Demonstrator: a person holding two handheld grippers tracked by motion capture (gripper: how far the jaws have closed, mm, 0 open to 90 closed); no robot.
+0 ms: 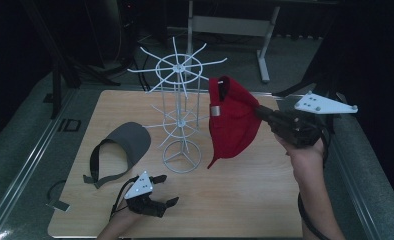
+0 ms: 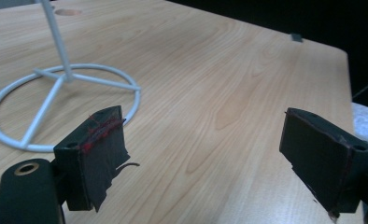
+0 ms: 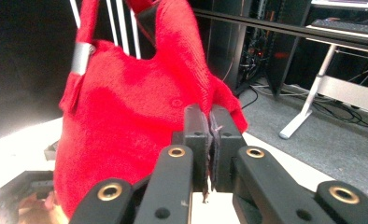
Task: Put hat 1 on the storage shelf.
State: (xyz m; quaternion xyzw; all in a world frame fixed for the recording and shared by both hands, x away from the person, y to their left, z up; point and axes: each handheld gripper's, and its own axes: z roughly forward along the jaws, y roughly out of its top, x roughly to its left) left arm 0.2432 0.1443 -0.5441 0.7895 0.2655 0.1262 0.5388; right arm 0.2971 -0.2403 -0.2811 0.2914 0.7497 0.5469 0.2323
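A red cap hangs in the air to the right of a white wire rack, with its strap near the rack's upper spokes. My right gripper is shut on the cap's fabric; the jaws stand pressed together on it. A grey visor lies flat on the wooden table, left of the rack's ring base. Near the front edge my left gripper rests low over the table, jaws wide apart and nothing between them.
The rack's spokes spread out at two levels above the table's middle. A metal rail runs along the table's left side. Desk legs stand on the floor behind.
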